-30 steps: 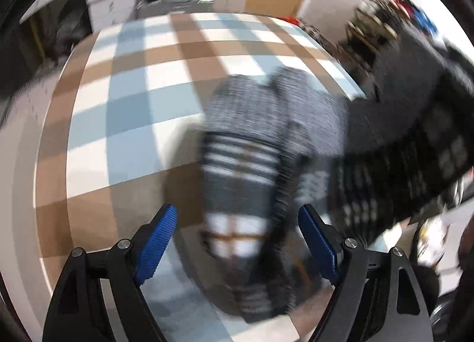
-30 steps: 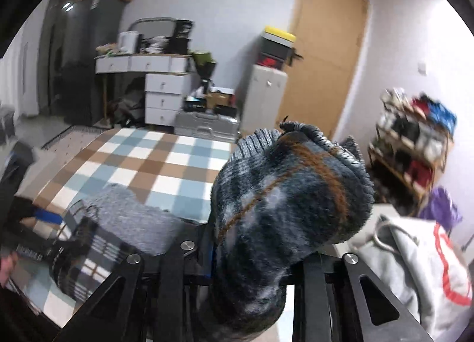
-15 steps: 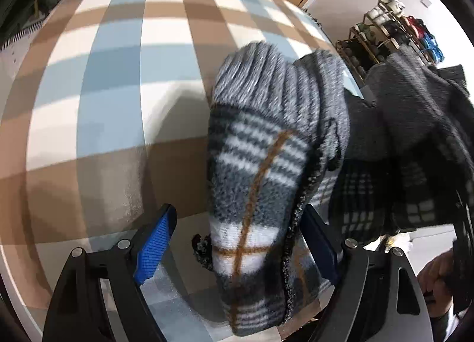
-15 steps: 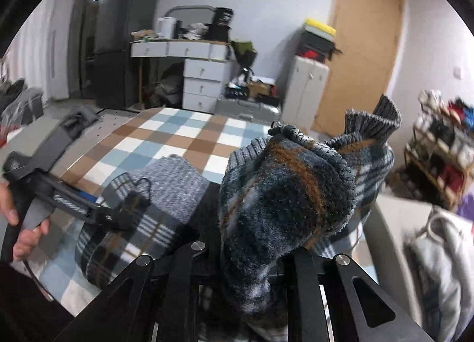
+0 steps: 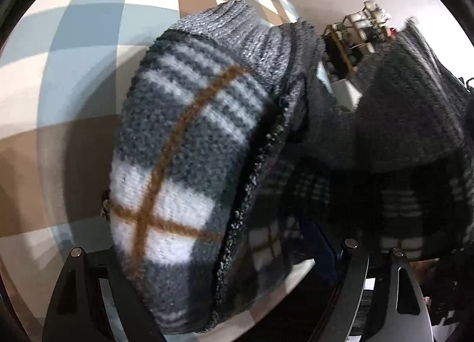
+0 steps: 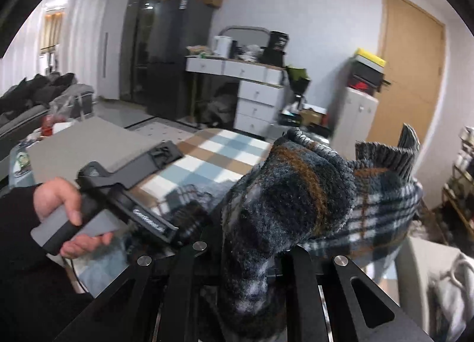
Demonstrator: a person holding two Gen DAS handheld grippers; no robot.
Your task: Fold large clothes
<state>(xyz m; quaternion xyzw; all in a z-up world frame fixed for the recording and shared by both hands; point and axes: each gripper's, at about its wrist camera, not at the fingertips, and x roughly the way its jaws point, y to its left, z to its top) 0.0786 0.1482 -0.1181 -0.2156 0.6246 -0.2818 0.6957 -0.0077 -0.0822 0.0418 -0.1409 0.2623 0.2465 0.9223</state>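
Jaws: our right gripper [image 6: 251, 268] pinches the sweater [image 5: 183, 146]; our left gripper [image 5: 207, 268] gapes wide, cloth now between its 2 fingers, seemingly ungripped. It has dropped closer over the table [image 5: 74, 30], ready to clamp.

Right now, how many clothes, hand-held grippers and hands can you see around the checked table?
Plaid fleece garment: 1
Grey hoodie, off to the side: 1
Hand-held grippers: 2, left hand-held gripper, right hand-held gripper
Person's hand: 1
Checked table: 1
Total: 6
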